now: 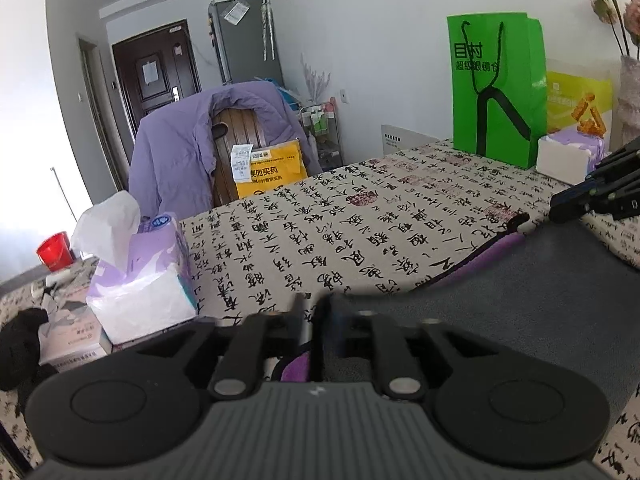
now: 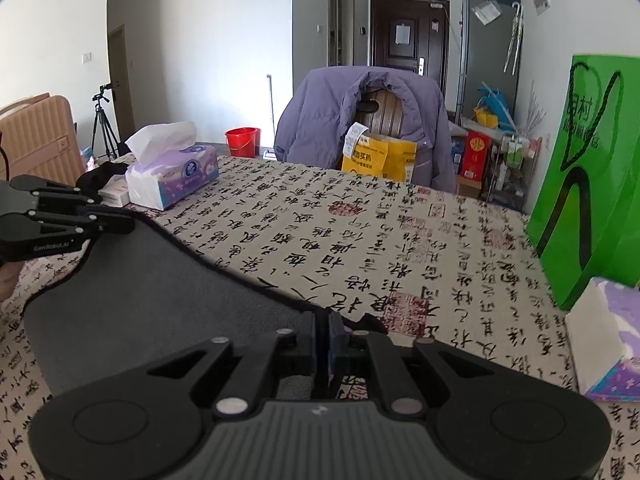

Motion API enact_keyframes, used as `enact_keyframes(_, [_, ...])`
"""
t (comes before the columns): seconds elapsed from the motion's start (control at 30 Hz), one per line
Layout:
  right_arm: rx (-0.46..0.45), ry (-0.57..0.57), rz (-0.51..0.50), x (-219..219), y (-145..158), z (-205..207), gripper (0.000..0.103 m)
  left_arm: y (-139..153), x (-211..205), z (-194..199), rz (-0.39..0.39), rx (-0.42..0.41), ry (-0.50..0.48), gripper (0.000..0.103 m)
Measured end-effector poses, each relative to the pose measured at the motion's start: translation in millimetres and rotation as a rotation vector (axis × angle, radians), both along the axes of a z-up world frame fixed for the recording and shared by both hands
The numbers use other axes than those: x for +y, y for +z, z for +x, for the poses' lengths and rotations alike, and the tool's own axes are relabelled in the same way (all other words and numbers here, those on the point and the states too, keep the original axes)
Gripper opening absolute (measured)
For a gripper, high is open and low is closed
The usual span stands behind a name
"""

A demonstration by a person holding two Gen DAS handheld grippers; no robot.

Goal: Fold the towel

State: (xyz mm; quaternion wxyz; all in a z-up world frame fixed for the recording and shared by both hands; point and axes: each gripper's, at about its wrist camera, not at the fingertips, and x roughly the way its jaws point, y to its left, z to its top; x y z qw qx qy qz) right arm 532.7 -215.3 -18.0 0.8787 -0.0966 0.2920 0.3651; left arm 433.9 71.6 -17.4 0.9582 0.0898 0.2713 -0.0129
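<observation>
Calligraphy-printed cloth covers the table [image 2: 400, 240], where the grey towel [image 2: 152, 292] lies spread with a purple underside showing at one edge. Both tools sit low and level: the left gripper [image 1: 314, 308] pinches one towel corner, the right gripper [image 2: 322, 322] another, each with jaws nearly together.

Both cams sit low, right behind their own fingers, almost skimming the table [image 1: 320, 216]. Left wrist view looks across it toward the draped chair [image 1: 224, 140] at 11 o'clock, green bag [image 1: 496, 88] at 1. Right wrist view faces the same chair [image 2: 368, 120] at 12. Both share the dark towel [image 2: 140, 300], and each catches the other gripper at its edge.
</observation>
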Motion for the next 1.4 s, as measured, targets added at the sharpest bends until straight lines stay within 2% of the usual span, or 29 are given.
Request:
enact_keyframes(0.03, [0.009,-0.008,0.010,0,1,0,0.029,0,2,-1,-0.008,-0.003,0.007,0.056])
enact_keyframes(0.07, [0.015,-0.016,0.018,-2,1,1,0.057,1,3,-2,-0.015,-0.009,0.021,0.078])
enact_keyframes(0.1, [0.015,-0.022,0.022,-2,1,2,0.079,3,5,-4,-0.021,-0.017,0.023,0.085])
enact_keyframes(0.13, [0.012,-0.026,0.023,-3,1,1,0.087,4,7,-6,-0.029,-0.019,0.022,0.086])
enact_keyframes(0.17, [0.015,-0.029,0.023,-4,1,1,0.098,5,8,-7,-0.035,-0.015,0.024,0.094])
enact_keyframes(0.2, [0.020,-0.032,0.022,-4,1,1,0.103,5,9,-8,-0.044,-0.012,0.030,0.103])
enact_keyframes(0.33, [0.045,-0.047,0.029,-7,0,3,0.103,7,13,-14,-0.076,-0.004,0.040,0.103])
enact_keyframes(0.8, [0.067,-0.054,0.034,-7,-2,0,0.103,11,10,-27,-0.083,-0.009,0.047,0.103])
enact_keyframes(1.4, [0.062,-0.052,0.057,-19,14,-40,0.103,30,5,-76,-0.113,-0.053,0.079,0.103])
